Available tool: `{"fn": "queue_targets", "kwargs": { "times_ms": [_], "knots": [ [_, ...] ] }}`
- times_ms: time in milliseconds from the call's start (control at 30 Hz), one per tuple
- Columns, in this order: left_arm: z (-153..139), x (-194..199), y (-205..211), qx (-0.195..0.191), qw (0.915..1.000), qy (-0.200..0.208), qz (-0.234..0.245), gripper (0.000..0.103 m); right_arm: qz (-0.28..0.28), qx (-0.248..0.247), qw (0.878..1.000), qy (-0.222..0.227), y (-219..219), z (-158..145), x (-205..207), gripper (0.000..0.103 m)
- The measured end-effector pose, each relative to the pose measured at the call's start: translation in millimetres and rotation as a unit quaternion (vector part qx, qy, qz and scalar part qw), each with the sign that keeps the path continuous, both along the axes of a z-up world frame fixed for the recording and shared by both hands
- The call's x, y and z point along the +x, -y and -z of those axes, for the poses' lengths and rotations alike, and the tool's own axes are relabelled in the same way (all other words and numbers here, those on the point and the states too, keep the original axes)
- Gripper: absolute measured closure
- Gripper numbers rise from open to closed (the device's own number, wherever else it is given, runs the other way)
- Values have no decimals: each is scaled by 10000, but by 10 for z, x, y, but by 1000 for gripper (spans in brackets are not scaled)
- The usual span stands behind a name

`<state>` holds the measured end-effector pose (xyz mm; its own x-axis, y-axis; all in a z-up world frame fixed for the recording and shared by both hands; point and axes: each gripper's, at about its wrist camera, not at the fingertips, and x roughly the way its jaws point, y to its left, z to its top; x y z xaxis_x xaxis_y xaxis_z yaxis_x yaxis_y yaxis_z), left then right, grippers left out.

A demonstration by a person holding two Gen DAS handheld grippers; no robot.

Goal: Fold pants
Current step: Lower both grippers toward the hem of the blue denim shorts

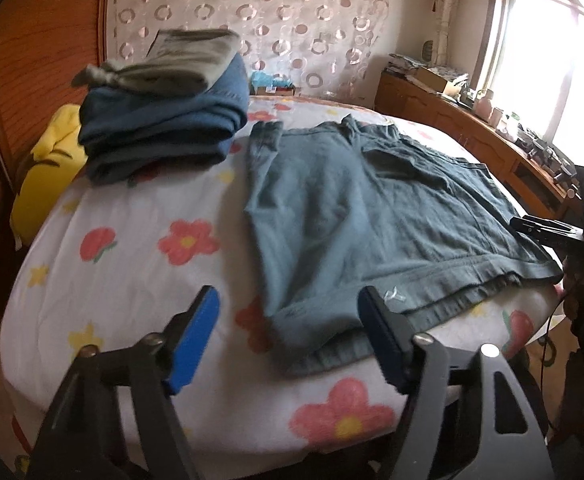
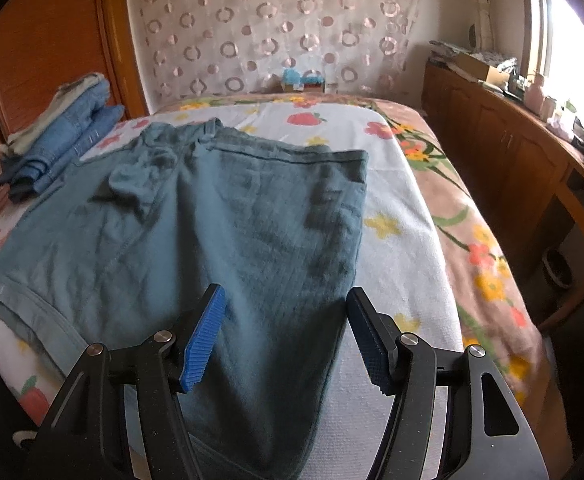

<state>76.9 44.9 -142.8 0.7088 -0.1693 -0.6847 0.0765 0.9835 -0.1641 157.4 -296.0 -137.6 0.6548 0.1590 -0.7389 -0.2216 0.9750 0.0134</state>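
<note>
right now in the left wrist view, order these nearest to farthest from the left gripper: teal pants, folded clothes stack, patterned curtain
From the left gripper:
1. teal pants, hem between the open fingers, spread out ahead
2. folded clothes stack, farther back on the left
3. patterned curtain, behind the bed

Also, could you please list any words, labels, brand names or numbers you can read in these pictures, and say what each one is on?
No text can be read.
Pants: a small white mark near the hem, too blurred to read.
Box beyond the bed: a label, too small to read.
</note>
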Motion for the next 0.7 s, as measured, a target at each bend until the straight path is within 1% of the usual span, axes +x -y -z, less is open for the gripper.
{"fn": "queue_targets", "kwargs": {
  "times_ms": [33,100,167,300,467,600,633,667,700],
  "knots": [
    [11,-19,-29,-36,10000,-16,-5,43,-12,-65,10000,7,-22,4,4,37],
    [18,-62,-84,-97,9999,-11,-49,46,-26,-159,9999,38,-52,17,4,36],
    [23,-85,-118,-130,9999,-26,-45,53,1,-142,9999,36,-49,29,8,35],
    [37,-78,-113,-122,9999,-95,-18,55,1,-136,9999,35,-57,24,15,34],
    [65,-86,-21,-101,9997,-148,161,71,4,-159,9999,46,-60,25,11,34],
    [58,-60,-10,-66,9997,-150,184,74,8,-169,9998,56,-61,28,9,34],
    [59,-55,-9,-60,9997,-156,199,79,6,-174,9998,57,-62,25,6,34],
    [57,-49,-1,-64,9996,-159,221,86,4,-177,9998,58,-61,25,6,34],
    [55,-44,13,-65,9995,-163,257,90,4,-182,9998,63,-59,27,8,34]
  ]
}}
